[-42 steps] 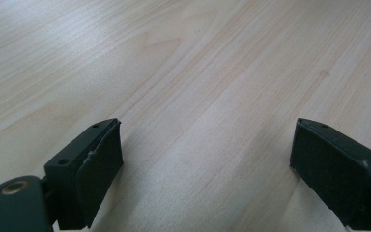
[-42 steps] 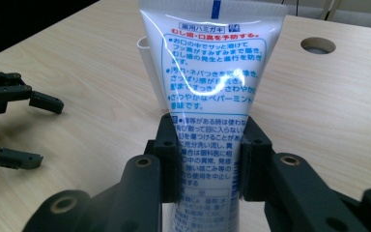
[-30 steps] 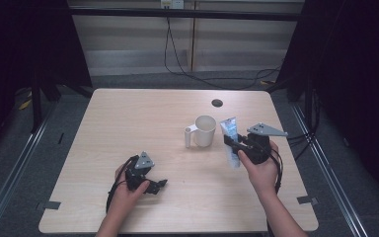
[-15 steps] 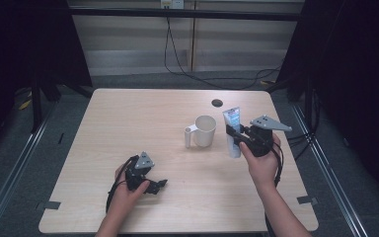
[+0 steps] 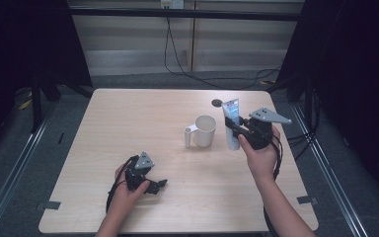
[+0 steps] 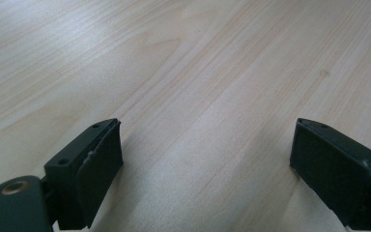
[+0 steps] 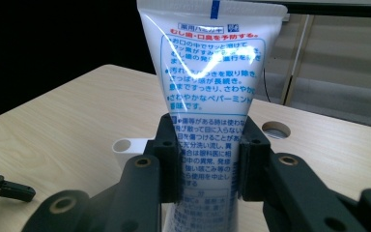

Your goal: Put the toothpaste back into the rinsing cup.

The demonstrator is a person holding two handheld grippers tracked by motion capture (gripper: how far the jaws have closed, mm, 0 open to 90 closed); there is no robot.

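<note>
The white tube (image 5: 231, 123) with blue and red writing stands upright, pinched low down by the right hand-held gripper (image 5: 237, 129) above the desk (image 5: 128, 118). A white mug (image 5: 203, 131) with a handle sits just beside it. The desk is smooth, pale wood. The left hand-held gripper (image 5: 160, 184) rests on it, jaws spread wide, well apart.

Tube (image 5: 231, 124): white, blue-and-red print, flat crimped end up. Held upright, clamped at mid-body, raised above the counter (image 5: 128, 128), just beside a white mug (image 5: 203, 131).
</note>
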